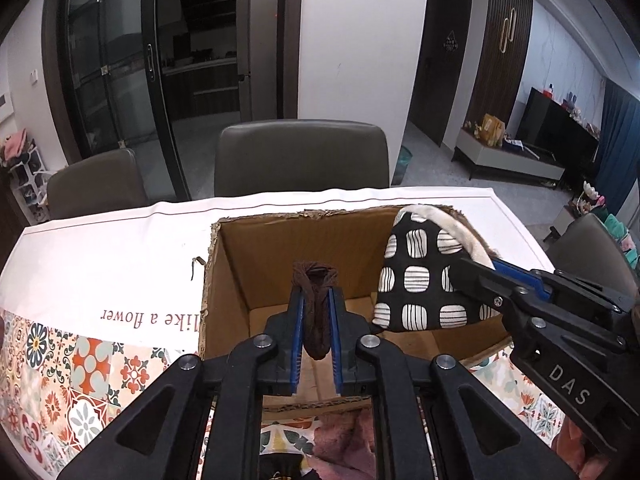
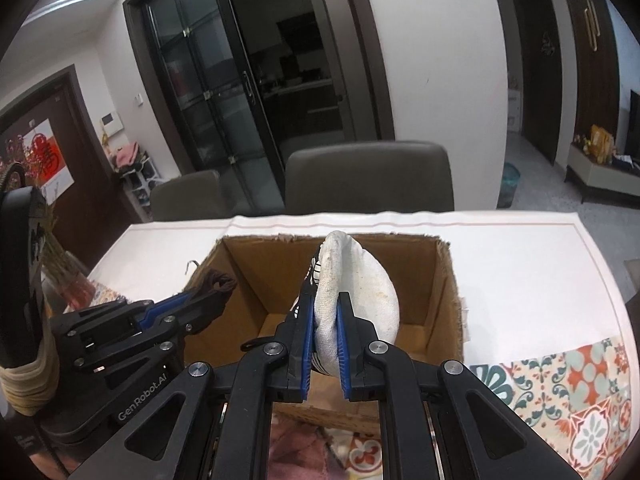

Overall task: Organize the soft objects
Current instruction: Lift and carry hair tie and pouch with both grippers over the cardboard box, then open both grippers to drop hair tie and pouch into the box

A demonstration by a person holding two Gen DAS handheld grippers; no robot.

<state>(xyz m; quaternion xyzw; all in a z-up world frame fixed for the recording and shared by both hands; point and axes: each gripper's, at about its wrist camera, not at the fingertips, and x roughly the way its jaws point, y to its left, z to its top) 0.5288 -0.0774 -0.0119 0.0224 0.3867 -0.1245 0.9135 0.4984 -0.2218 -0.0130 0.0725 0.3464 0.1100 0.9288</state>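
Pinching a brown stocking (image 1: 316,312), the left gripper (image 1: 316,300) is hanging over the open cardboard box (image 1: 240,256). Seen from the right wrist, the right gripper (image 2: 325,304) is clamping a black-and-white oven mitt (image 2: 360,292) above the same box (image 2: 444,280) on the table (image 2: 520,264).

Your left tongs (image 1: 316,300) and right tongs (image 2: 325,308) both clamped tight, angled downward, side by side, close together.
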